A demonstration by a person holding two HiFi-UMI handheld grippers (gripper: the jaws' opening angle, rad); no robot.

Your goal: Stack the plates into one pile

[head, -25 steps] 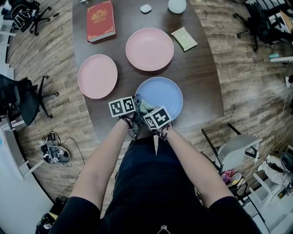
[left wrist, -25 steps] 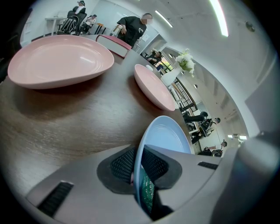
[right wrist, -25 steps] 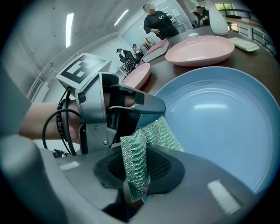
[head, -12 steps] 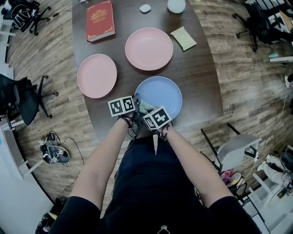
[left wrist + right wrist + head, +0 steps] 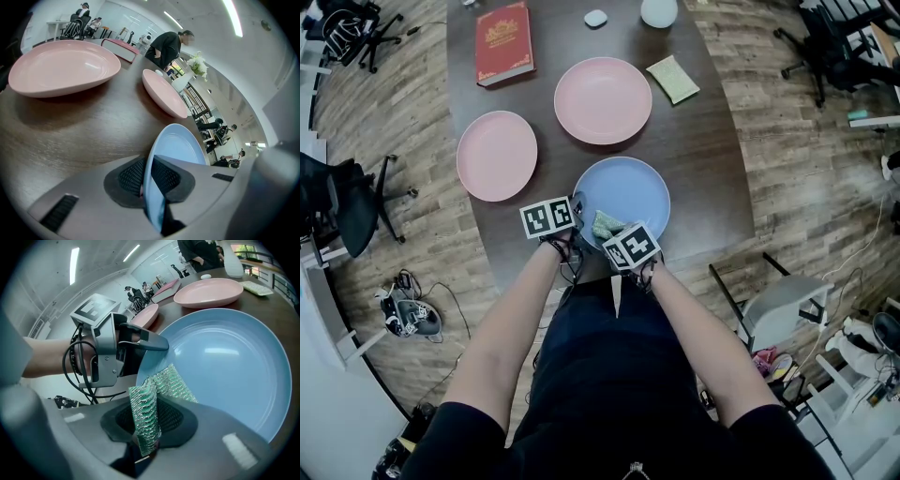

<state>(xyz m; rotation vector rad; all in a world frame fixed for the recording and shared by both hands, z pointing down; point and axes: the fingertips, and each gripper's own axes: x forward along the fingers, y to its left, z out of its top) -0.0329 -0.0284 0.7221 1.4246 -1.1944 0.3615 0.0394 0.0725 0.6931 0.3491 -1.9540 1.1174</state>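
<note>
A blue plate (image 5: pixel 630 190) lies at the table's near edge. My left gripper (image 5: pixel 578 212) is shut on its left rim, and the left gripper view shows the blue plate (image 5: pixel 177 144) edge-on between the pads. My right gripper (image 5: pixel 614 232) holds a folded green scouring cloth (image 5: pixel 605 223) over the plate's near part; in the right gripper view the cloth (image 5: pixel 146 404) is pinched between the jaws and rests on the blue plate (image 5: pixel 225 362). A small pink plate (image 5: pixel 497 155) and a larger pink plate (image 5: pixel 603 100) lie apart, farther back.
A red book (image 5: pixel 504 42), a green pad (image 5: pixel 672 79), a small white object (image 5: pixel 595 18) and a white round object (image 5: pixel 659 11) lie at the table's far end. Office chairs stand on the wooden floor around the table (image 5: pixel 703 159).
My right gripper has shifted a little to the right along the blue plate's near rim, carrying the green cloth. The left gripper and all plates have kept still.
</note>
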